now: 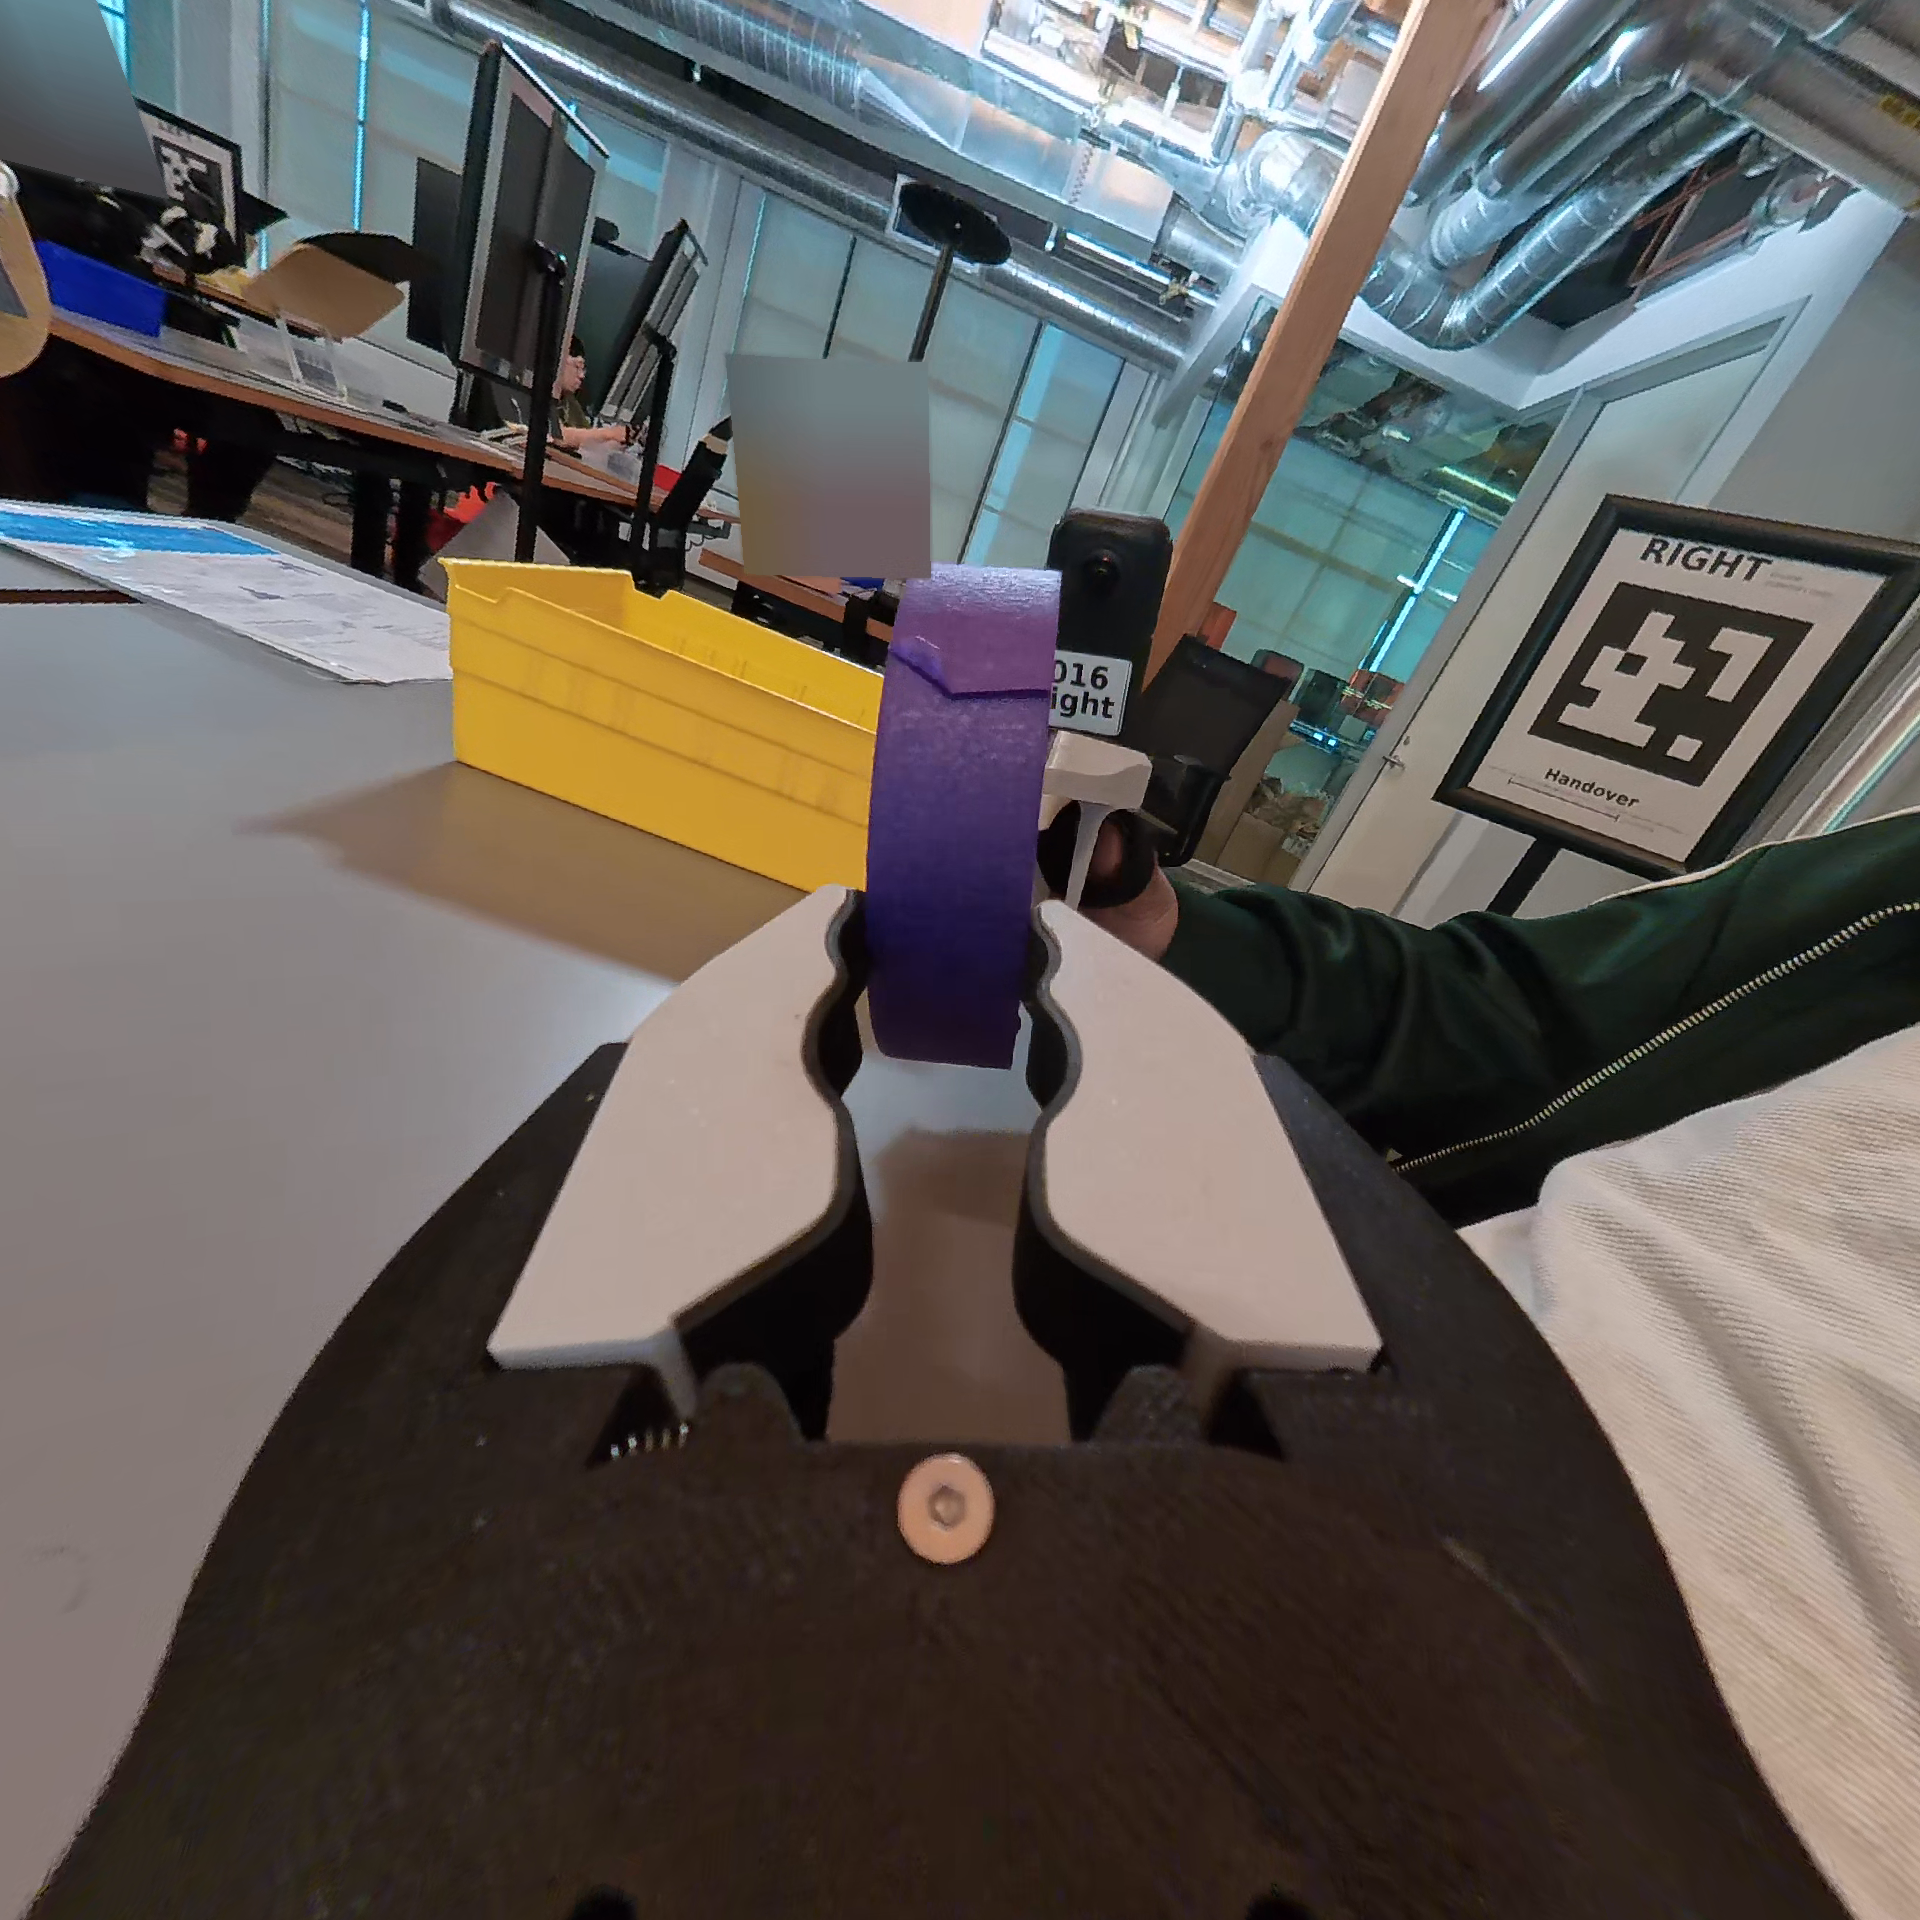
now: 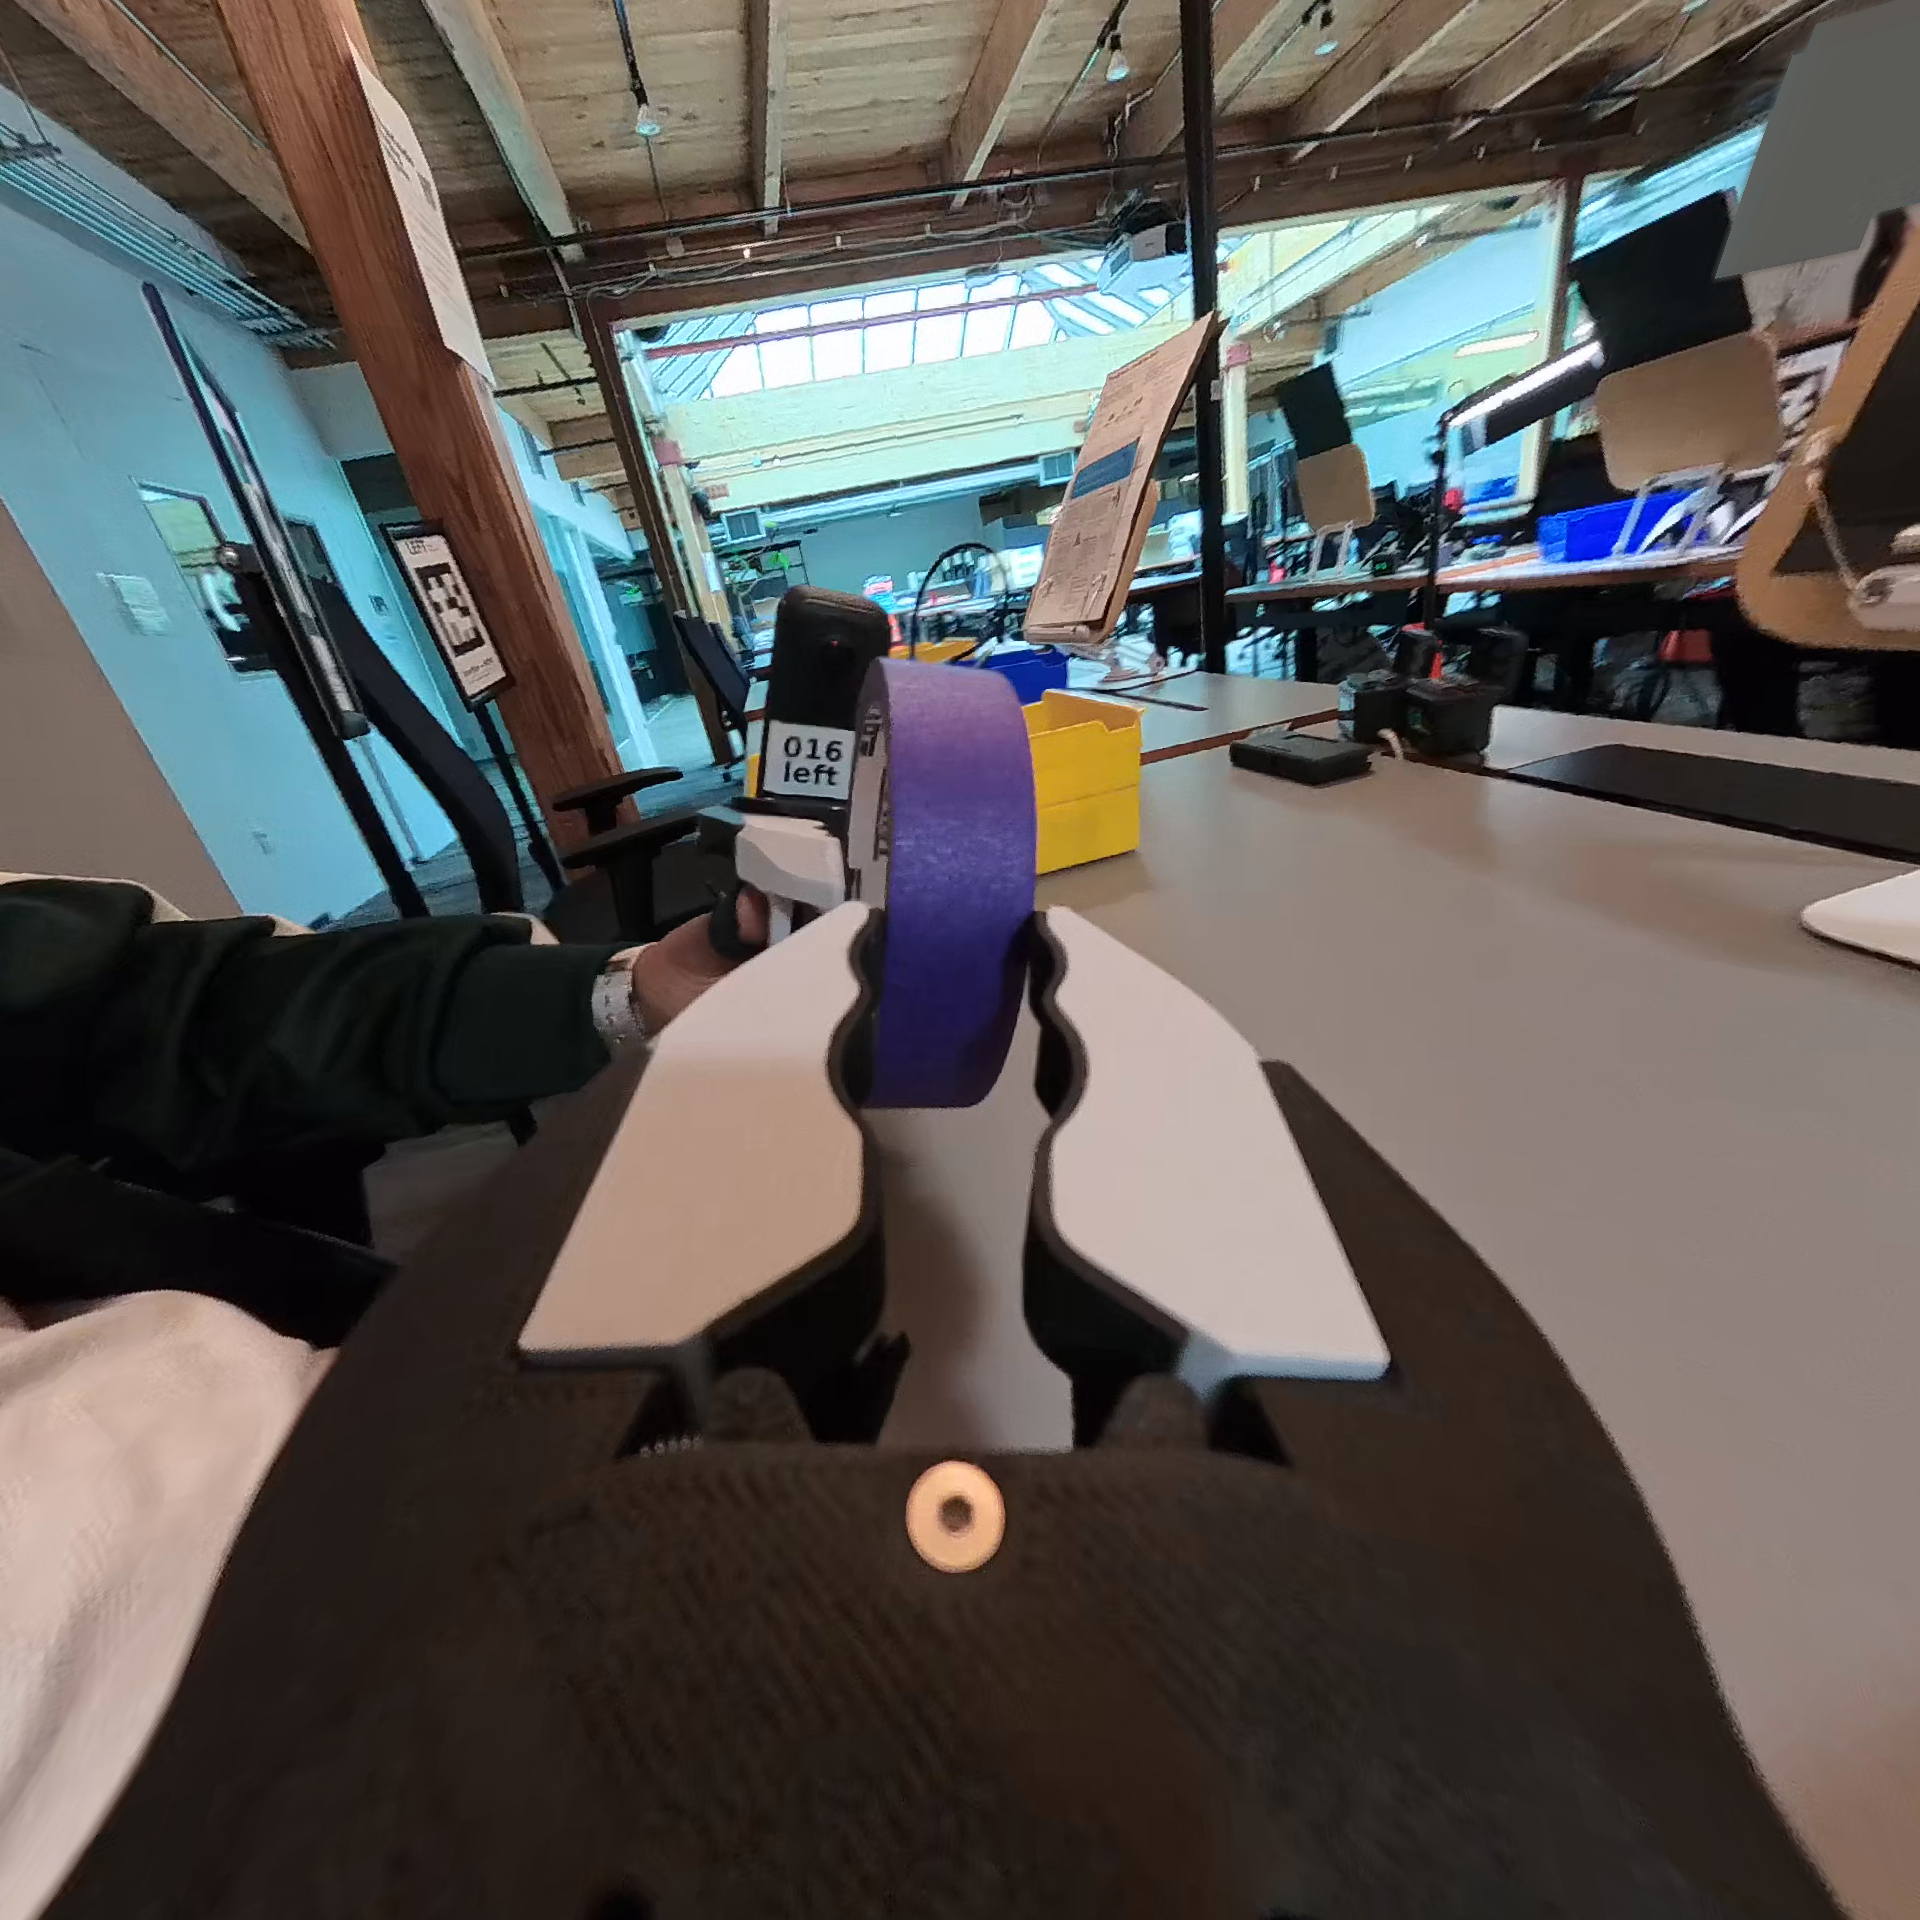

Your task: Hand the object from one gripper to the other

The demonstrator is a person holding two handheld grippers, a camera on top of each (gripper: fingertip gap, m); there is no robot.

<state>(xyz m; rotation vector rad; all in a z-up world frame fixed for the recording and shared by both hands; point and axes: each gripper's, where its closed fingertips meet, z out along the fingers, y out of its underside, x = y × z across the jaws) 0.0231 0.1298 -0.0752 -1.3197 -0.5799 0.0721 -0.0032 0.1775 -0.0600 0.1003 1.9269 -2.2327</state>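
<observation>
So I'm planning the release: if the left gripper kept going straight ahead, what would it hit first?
The purple tape roll already sits between the left gripper fingertips, so it is met at once. Right behind it is the right gripper, holding the roll's far side; the exact gap between them is unclear.

Got a yellow bin sitting on the grey table, with printed sheets just behind it. Off beyond the bin: a wooden post and a framed marker sign on a stand.
</observation>
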